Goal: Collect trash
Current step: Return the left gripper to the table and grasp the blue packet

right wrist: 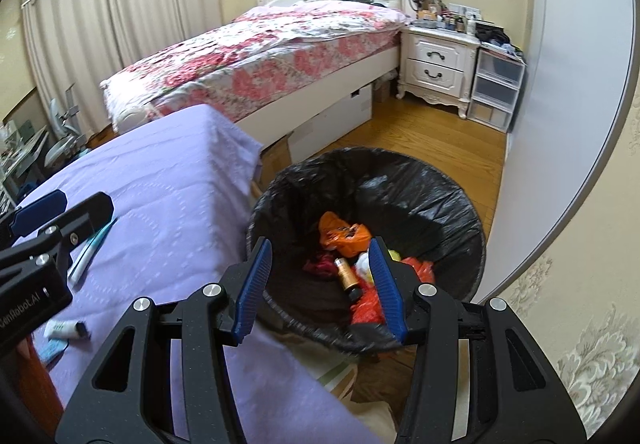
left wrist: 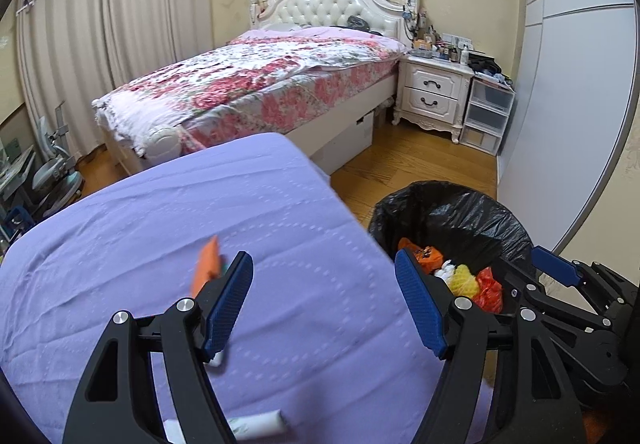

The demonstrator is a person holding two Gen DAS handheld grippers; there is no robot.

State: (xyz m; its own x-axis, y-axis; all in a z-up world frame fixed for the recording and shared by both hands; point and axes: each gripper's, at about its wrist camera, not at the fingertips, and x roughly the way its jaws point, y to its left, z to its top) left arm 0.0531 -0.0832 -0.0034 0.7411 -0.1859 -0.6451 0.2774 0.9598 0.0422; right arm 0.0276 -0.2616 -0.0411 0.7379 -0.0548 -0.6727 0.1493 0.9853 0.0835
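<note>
A black-lined trash bin (right wrist: pixel 424 179) stands on the floor right of a purple-covered table (left wrist: pixel 160 228). It holds an orange wrapper (right wrist: pixel 344 234), a gold bottle (right wrist: pixel 346 276) and red and yellow bags (left wrist: pixel 490 290). My right gripper (right wrist: pixel 320 264) is open and empty, right above the bin. My left gripper (left wrist: pixel 324 284) is open and empty over the table. An orange wrapper (left wrist: pixel 206 264) lies by its left finger, and a white tube (left wrist: pixel 256 424) lies below it. In the right wrist view a teal-white tube (right wrist: pixel 90 250) and a small white tube (right wrist: pixel 66 330) lie on the cloth.
A bed (left wrist: pixel 256 79) with a floral cover stands behind the table. A white nightstand (left wrist: pixel 434 91) and plastic drawers (left wrist: pixel 486 111) stand at the far right by a wardrobe (left wrist: pixel 580 83). Wood floor (left wrist: pixel 408 159) lies between bed and bin.
</note>
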